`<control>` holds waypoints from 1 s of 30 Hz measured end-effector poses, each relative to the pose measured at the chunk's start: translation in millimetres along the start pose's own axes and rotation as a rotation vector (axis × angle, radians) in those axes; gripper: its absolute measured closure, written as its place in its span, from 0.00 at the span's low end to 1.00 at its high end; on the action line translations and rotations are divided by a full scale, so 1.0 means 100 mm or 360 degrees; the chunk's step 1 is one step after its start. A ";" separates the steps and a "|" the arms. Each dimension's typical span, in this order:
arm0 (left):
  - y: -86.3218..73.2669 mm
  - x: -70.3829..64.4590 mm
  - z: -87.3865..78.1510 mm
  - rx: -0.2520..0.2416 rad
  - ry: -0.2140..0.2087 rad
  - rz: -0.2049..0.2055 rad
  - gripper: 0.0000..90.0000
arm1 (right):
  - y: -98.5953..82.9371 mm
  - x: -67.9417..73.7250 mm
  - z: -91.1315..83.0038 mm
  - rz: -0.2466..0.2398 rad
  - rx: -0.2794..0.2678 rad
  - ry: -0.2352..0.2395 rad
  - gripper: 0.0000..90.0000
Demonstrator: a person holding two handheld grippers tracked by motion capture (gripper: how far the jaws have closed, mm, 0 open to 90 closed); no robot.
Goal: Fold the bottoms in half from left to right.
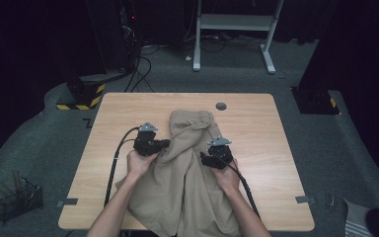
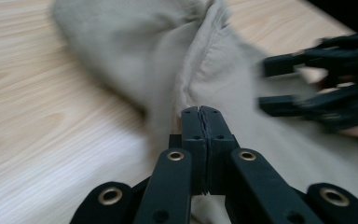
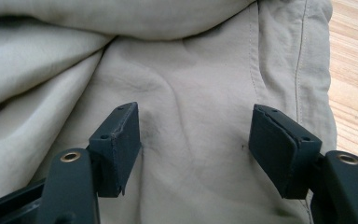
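- The high view looks forward and down from above my side of the light wooden table, far enough back to take in the whole top and the grey floor around it.
- The left gripper view rides on my left gripper, close above the crumpled beige cloth garment, facing across toward my right gripper.
- The right gripper view sits very near the same garment, looking along my right gripper's own jaws.
- All three views share the garment and the tabletop.
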State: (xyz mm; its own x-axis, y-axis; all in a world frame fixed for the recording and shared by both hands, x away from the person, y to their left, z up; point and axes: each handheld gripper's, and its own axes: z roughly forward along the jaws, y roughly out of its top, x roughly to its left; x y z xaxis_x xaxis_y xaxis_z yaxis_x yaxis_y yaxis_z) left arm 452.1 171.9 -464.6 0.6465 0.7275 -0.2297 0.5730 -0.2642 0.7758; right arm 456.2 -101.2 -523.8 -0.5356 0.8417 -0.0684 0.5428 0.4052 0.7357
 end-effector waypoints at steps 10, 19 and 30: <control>-0.03 -0.09 0.12 0.0035 -0.0032 0.0025 0.99 | -0.12 0.00 -0.31 -0.0040 -0.0084 0.0225 0.40; 0.02 -0.01 0.07 -0.0031 -0.0028 -0.0028 0.99 | -0.23 0.16 -0.26 -0.0133 0.0016 0.0272 0.35; 0.25 -0.03 0.04 -0.0110 -0.0037 -0.0047 0.99 | 0.12 0.30 0.10 -0.0034 0.0020 0.0164 0.35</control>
State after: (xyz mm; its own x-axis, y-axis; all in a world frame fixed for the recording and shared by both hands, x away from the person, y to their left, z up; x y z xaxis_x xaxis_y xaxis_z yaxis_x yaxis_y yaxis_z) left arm 466.2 160.9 -446.7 0.6418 0.7194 -0.2658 0.5561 -0.1979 0.8072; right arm 453.1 -67.6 -524.4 -0.6106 0.7918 -0.0138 0.5383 0.4278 0.7261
